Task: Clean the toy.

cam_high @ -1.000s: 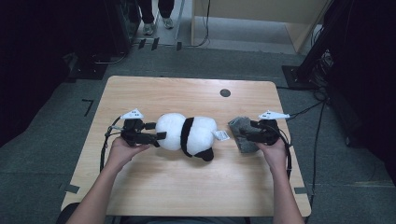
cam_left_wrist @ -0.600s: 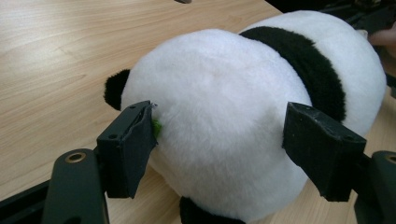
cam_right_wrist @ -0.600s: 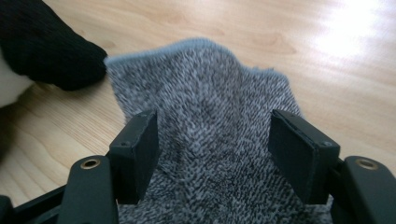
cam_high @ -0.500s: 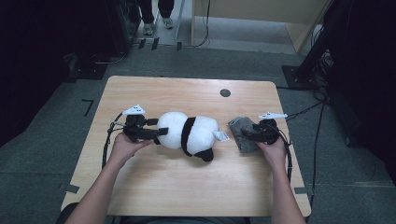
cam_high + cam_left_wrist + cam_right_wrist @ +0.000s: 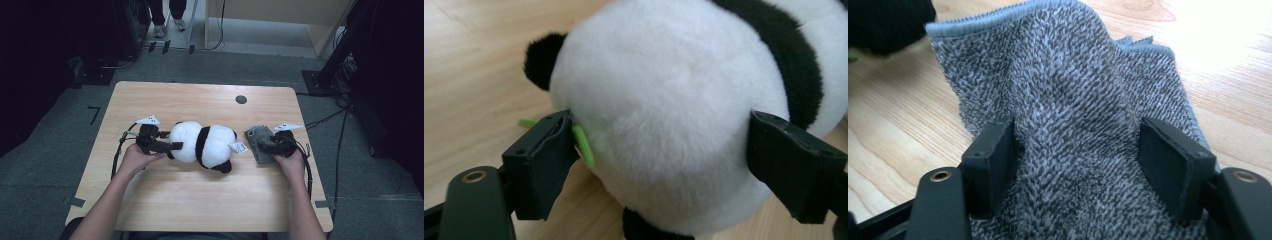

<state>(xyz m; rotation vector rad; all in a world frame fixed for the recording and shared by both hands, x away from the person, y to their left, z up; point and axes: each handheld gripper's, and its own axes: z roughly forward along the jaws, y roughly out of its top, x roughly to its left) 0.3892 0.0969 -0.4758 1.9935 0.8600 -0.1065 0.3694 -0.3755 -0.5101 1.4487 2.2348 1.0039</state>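
High view: plush panda (image 5: 205, 145) lies sideways, b&w (tag showing).

no words or numbers that can be read, small white tag (image 5: 238, 146) on the panda toy (image 5: 204, 145) too tiny and blurry to make out, no brand or sign on the grey cloth (image 5: 1073, 115)

1. A recording lab is showing: a bare wooden table (image 5: 200, 200) is standing on grey carpet (image 5: 60, 150).
2. Black equipment stands (image 5: 345, 55) and cables (image 5: 325, 120) are surrounding it.
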